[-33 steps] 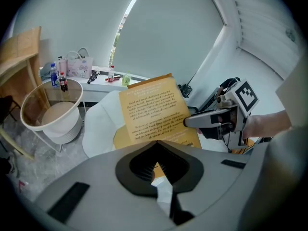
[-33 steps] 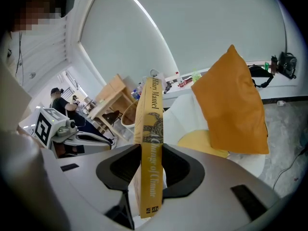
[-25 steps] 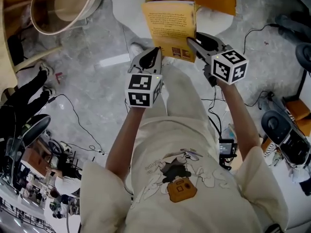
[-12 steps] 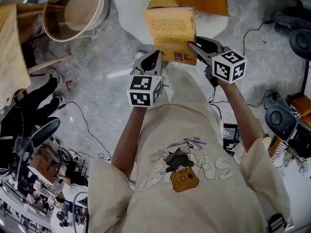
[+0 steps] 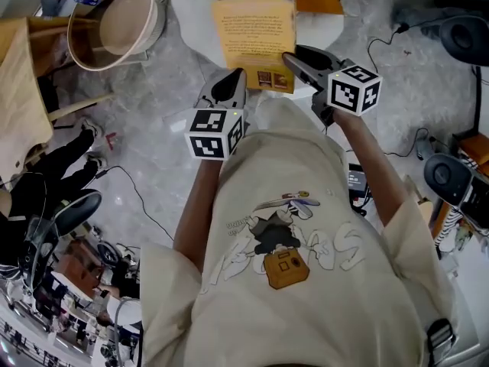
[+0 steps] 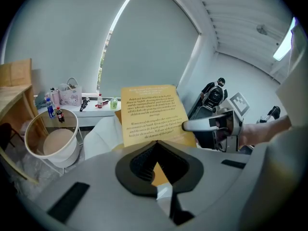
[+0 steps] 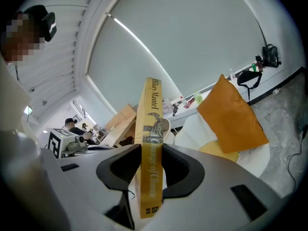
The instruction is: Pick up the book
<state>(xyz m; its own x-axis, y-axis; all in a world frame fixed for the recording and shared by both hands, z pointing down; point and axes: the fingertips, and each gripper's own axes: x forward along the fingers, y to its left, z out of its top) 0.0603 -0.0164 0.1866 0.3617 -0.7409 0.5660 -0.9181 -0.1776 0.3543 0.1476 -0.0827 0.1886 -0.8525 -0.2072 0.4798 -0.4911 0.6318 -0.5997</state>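
The yellow book (image 5: 256, 40) is in the air in front of me, its printed back cover towards the head camera. My right gripper (image 5: 294, 63) is shut on its lower right edge. In the right gripper view the spine (image 7: 153, 129) stands edge-on between the pads of that gripper (image 7: 150, 150). My left gripper (image 5: 229, 86) sits at the book's lower left corner with its jaws together. In the left gripper view the book (image 6: 151, 112) faces the camera above that gripper (image 6: 156, 146). A sliver of yellow shows through the jaws; whether they touch the book is unclear.
An orange cushion (image 7: 231, 114) lies on a white seat (image 5: 191, 6) beyond the book. A round pale basket (image 5: 114, 21) and a wooden table (image 5: 23, 90) stand at the left. Cables and black equipment (image 5: 458, 182) lie on the floor at the right.
Both grippers have risen together with the book, which stays gripped by the right one. In the head view they have drifted a little left.
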